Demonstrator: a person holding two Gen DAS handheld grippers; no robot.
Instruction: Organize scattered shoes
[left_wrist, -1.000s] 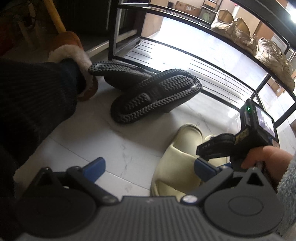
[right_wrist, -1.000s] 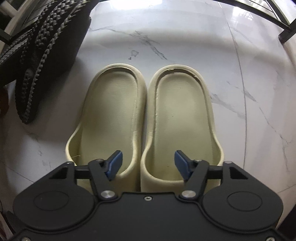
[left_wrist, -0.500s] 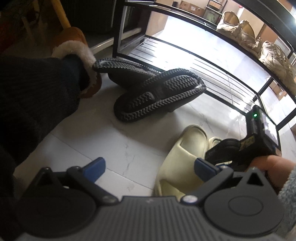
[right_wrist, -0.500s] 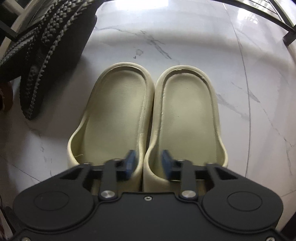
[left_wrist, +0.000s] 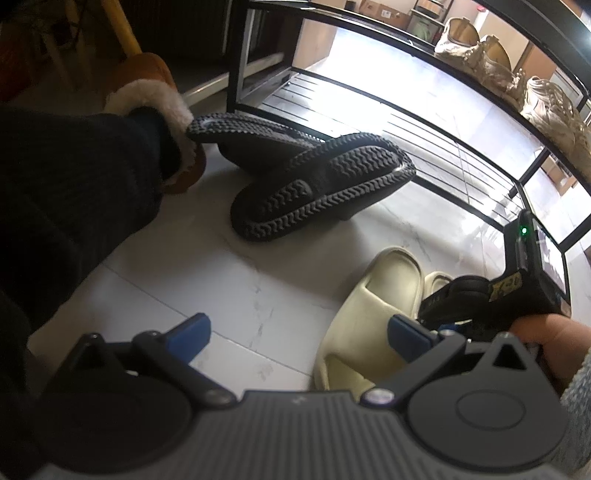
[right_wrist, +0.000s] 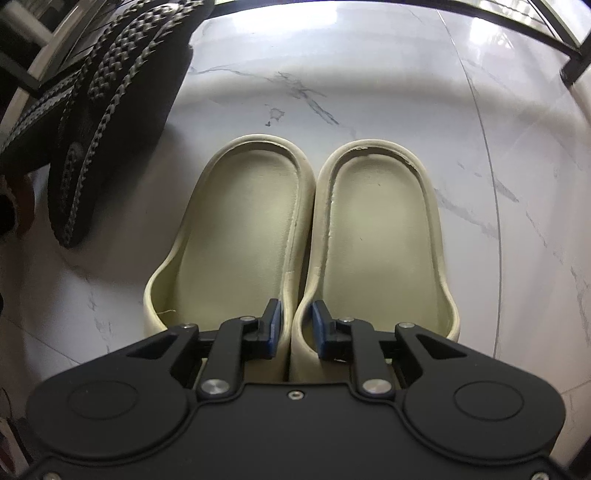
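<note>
Two cream slides, one on the left (right_wrist: 240, 229) and one on the right (right_wrist: 384, 236), lie side by side on the marble floor, soles down. My right gripper (right_wrist: 297, 321) points down at their near ends. Its blue pads press the two adjoining inner walls together, while the jaws are opening very slightly. In the left wrist view one cream slide (left_wrist: 373, 306) shows beside a hand holding that gripper. My left gripper (left_wrist: 297, 332) hovers open over bare floor with nothing between its fingers. Two black slippers (left_wrist: 321, 192) lie stacked with their treads up.
A black metal shoe rack (left_wrist: 369, 103) stands behind the black slippers (right_wrist: 110, 110), with beige shoes (left_wrist: 498, 62) on its upper shelf. A brown fur-lined slipper (left_wrist: 147, 96) sits at the left, partly behind a dark sleeve (left_wrist: 74, 184). A rack leg (right_wrist: 576, 70) stands at the far right.
My right gripper's jaws went from wide apart to pinched on the cream slides' inner walls, and the slides now sit closer together. The left gripper has stayed put.
</note>
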